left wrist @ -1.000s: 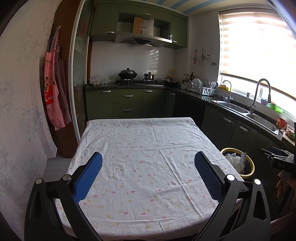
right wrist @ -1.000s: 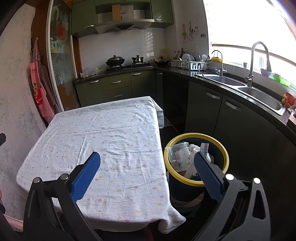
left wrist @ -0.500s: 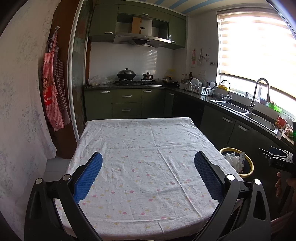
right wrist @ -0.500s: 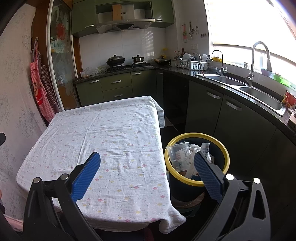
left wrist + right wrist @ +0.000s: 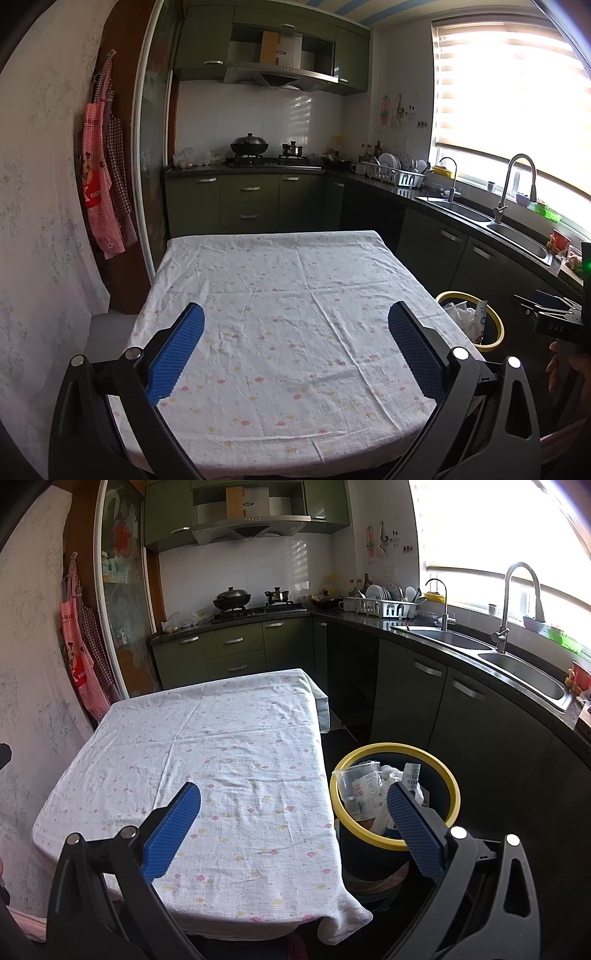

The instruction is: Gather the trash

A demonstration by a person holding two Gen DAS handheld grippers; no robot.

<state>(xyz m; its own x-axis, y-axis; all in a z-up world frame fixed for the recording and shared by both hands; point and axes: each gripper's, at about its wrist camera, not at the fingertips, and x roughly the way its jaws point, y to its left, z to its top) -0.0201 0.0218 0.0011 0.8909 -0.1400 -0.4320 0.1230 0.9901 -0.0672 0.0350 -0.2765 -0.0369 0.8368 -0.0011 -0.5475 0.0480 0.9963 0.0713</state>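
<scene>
A dark bin with a yellow rim (image 5: 394, 843) stands on the floor just right of the table; in it lie a clear plastic cup (image 5: 360, 786), crumpled white wrappers (image 5: 390, 773) and a small carton (image 5: 410, 773). The left wrist view shows the same bin (image 5: 493, 323) past the table's right edge. My left gripper (image 5: 295, 314) hovers open over the near half of the tablecloth (image 5: 288, 295), nothing between its blue pads. Open and holding nothing, my right gripper (image 5: 293, 794) hangs above the table's near right edge, its right finger in front of the bin.
A white flowered cloth covers the table (image 5: 207, 746). Green cabinets and a dark counter with a sink (image 5: 517, 664), faucet and dish rack (image 5: 384, 607) run along the right and back. A stove with a wok (image 5: 249, 146) stands at the back. Aprons (image 5: 99, 192) hang at left.
The left wrist view has shifted slightly, so the kitchen sits a little lower and further left in it. The right gripper and the bin stay as they were.
</scene>
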